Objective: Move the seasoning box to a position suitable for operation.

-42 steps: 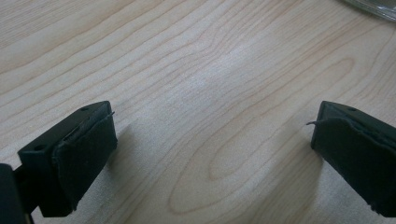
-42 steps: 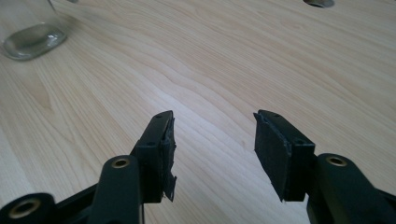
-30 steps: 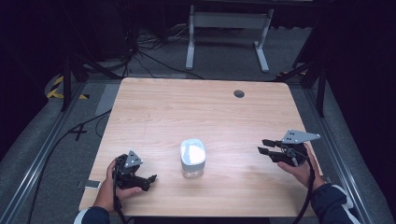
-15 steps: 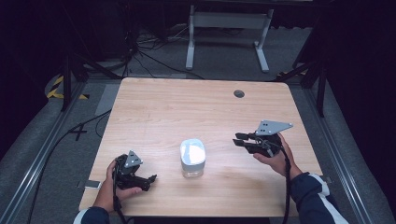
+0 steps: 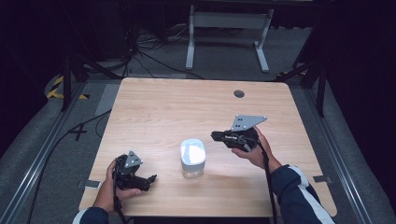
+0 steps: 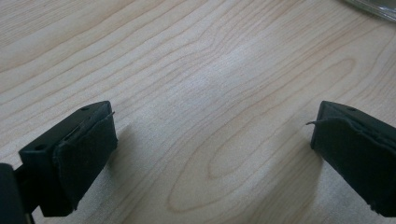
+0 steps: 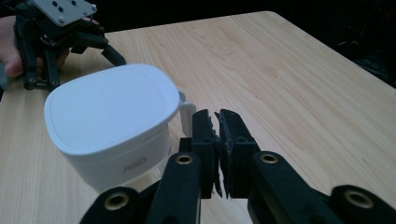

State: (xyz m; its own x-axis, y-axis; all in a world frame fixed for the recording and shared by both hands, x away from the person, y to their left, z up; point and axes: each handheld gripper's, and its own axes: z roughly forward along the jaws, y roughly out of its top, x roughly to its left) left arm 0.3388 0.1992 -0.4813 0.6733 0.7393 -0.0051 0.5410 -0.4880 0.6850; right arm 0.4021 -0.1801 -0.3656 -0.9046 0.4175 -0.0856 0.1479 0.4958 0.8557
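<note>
With its fingers clenched empty, the right gripper [image 7: 217,122] could knock over the white square-lidded plastic container [image 7: 109,128] just beside it; the left gripper [image 5: 150,178] rests released.

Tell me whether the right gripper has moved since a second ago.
Yes. The right gripper has moved left across the table, from near its right edge toward the white container, its jaws closing with nothing between them.

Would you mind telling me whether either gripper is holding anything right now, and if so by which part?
Nothing is held. The right gripper has just closed empty beside the white container; the left gripper stands open over bare table.
</note>
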